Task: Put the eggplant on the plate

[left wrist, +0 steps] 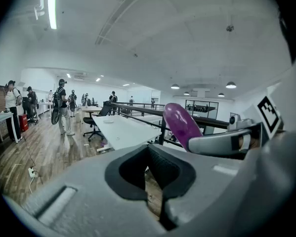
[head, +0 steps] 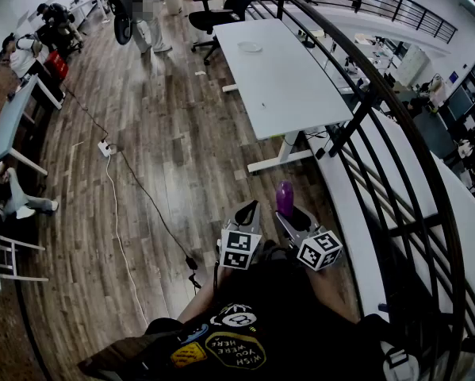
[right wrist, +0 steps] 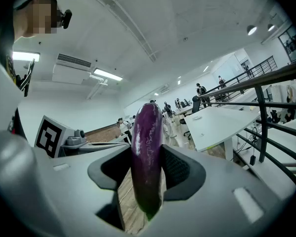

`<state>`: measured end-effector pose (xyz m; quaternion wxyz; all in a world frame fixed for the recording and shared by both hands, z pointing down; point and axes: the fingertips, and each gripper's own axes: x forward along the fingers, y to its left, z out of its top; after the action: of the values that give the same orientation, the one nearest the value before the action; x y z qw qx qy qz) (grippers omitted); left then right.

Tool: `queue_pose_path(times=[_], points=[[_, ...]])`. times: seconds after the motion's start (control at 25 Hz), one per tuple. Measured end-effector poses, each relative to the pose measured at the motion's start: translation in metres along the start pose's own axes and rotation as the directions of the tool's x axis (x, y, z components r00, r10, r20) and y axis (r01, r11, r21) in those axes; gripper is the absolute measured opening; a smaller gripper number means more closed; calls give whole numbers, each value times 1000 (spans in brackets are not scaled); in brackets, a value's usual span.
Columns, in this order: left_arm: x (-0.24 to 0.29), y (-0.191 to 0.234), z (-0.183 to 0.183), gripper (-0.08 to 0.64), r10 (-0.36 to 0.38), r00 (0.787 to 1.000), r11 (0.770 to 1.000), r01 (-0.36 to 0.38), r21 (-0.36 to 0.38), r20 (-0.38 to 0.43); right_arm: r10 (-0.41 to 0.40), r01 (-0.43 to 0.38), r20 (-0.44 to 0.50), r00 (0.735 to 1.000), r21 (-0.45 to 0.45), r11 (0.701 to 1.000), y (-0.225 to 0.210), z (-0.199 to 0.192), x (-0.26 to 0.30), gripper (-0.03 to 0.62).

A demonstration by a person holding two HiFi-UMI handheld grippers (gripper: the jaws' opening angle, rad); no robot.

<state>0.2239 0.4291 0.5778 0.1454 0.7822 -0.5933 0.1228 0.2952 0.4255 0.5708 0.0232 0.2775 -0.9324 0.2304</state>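
A purple eggplant stands upright between the pads of my right gripper, which is shut on it. In the right gripper view the eggplant fills the gap of that gripper. My left gripper hangs just to its left with nothing in it. Its pads meet, so the left gripper is shut, and the eggplant shows to its right. A small white plate lies on the far end of a long white table ahead. Both grippers are well short of the table.
A black curved railing runs along the right of the table. A black office chair stands beyond it. A power strip with cables lies on the wooden floor at left. A person stands far ahead, and others sit at desks on the left.
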Motion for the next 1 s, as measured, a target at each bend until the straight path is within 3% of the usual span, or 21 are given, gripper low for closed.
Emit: queue_pose_path(times=[1.0], points=[[-2, 11, 1, 5, 0, 1000, 1000, 0, -19, 8, -1, 1, 10, 1000, -18, 1000, 7, 5, 8, 193]])
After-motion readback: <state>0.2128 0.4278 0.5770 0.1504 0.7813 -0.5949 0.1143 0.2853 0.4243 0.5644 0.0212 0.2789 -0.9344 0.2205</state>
